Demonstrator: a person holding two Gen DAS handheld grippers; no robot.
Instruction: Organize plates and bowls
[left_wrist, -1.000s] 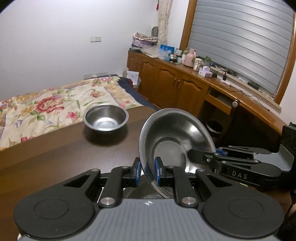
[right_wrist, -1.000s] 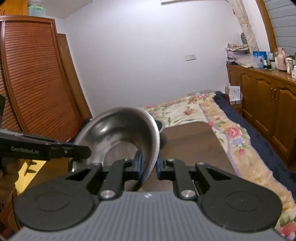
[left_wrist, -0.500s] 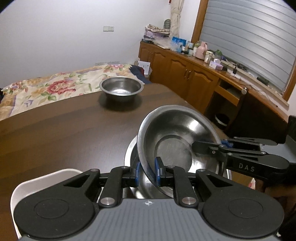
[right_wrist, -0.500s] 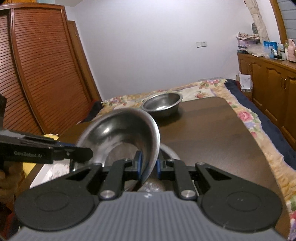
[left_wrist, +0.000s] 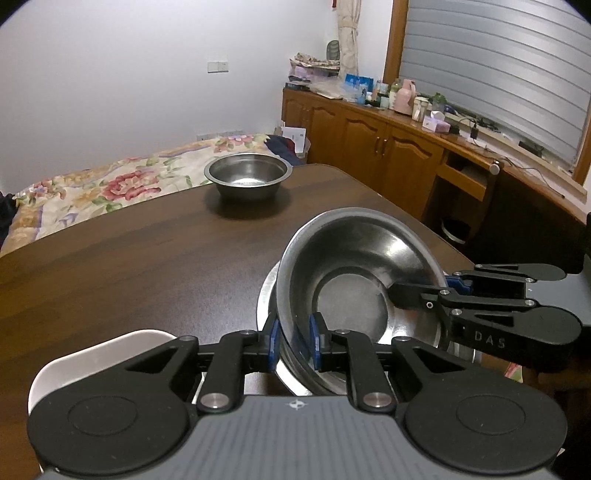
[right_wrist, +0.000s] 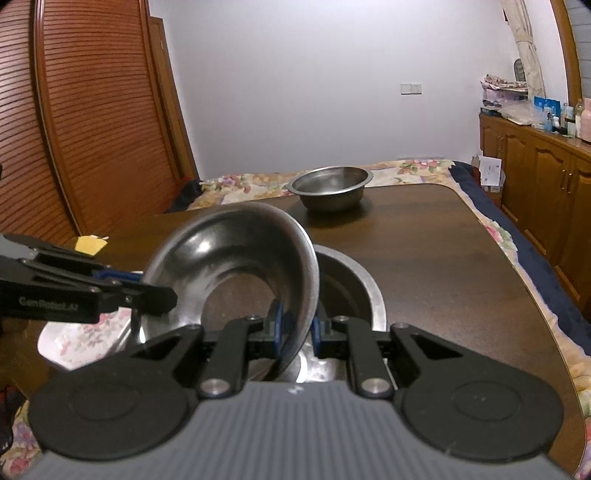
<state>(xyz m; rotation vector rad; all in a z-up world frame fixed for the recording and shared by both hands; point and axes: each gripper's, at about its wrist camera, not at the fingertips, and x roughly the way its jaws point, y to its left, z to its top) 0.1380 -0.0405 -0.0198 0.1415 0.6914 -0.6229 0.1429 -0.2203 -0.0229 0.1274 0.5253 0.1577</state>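
Both grippers hold one steel bowl (left_wrist: 354, 280) by opposite sides of its rim. My left gripper (left_wrist: 293, 341) is shut on its near rim, and my right gripper (right_wrist: 297, 330) is shut on the other side. The bowl (right_wrist: 236, 266) hangs tilted just above a second steel bowl (right_wrist: 354, 291) that rests on the dark wooden table (left_wrist: 140, 258). A third steel bowl (left_wrist: 248, 179) stands upright at the table's far end, also seen in the right wrist view (right_wrist: 330, 186). A white plate (left_wrist: 107, 350) lies to the left of the held bowl; in the right wrist view it (right_wrist: 85, 338) shows a floral pattern.
A bed with a floral cover (left_wrist: 110, 181) lies beyond the table's far edge. Wooden cabinets (left_wrist: 388, 155) with clutter on top run along the right wall. A slatted wooden wardrobe (right_wrist: 92, 122) stands on the left. A small yellow object (right_wrist: 88, 244) lies near the table's left edge.
Both grippers have carried the held bowl down and toward the table, so it now hangs just above the second steel bowl. The far bowl has not moved.
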